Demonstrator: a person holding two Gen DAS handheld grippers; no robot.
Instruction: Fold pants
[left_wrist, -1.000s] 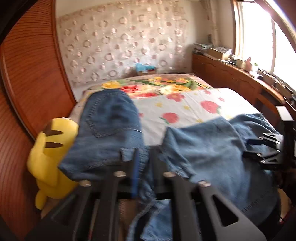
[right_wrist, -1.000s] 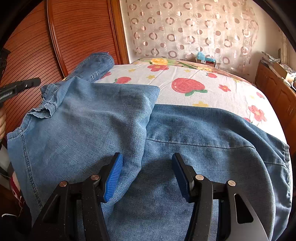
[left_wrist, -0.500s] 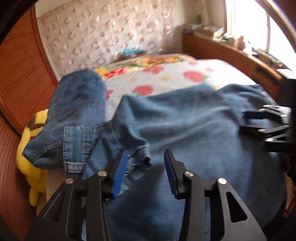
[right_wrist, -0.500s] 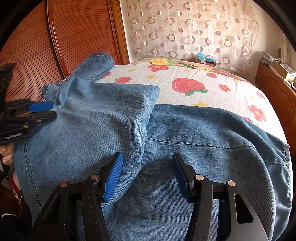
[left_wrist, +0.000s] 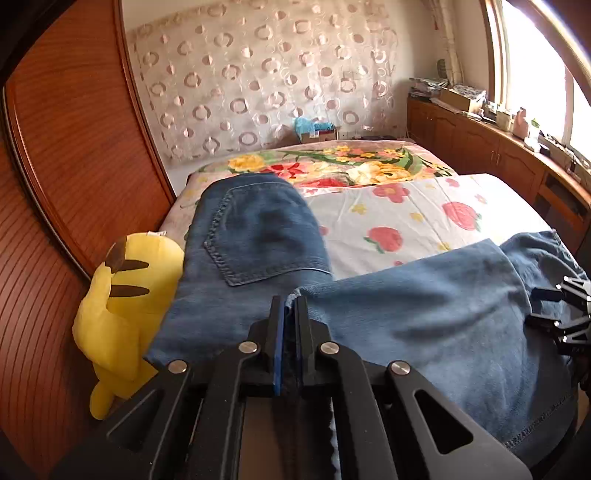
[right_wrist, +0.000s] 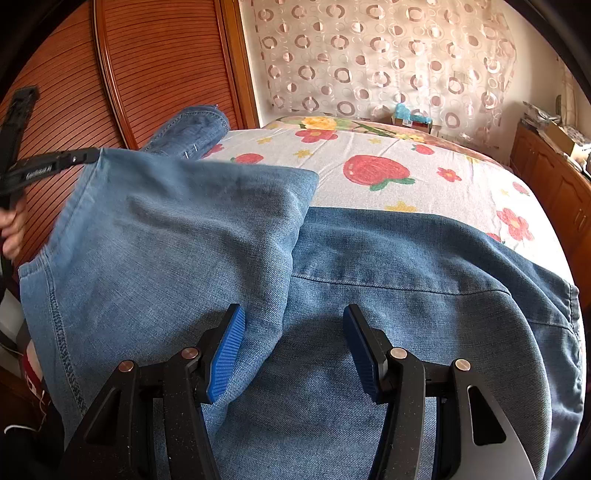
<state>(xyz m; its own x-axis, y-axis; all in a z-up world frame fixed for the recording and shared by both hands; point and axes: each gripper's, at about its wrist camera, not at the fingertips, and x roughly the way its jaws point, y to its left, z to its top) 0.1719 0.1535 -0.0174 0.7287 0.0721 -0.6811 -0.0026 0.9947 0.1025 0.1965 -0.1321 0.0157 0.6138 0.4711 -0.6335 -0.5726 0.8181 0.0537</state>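
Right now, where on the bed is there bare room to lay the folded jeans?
The strawberry sheet is bare from the jeans back to the floral blanket, across to the wooden cabinets. It is crowded at the near edge under the denim, and on the left by the yellow plush toy.

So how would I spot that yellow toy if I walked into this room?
Start at the bed with the strawberry-print sheet, then go to the side that faces the ribbed wooden panel. The yellow plush toy sits in that gap, pressed against the blue jeans. It is the only bright yellow thing there, with dark-tipped ears.
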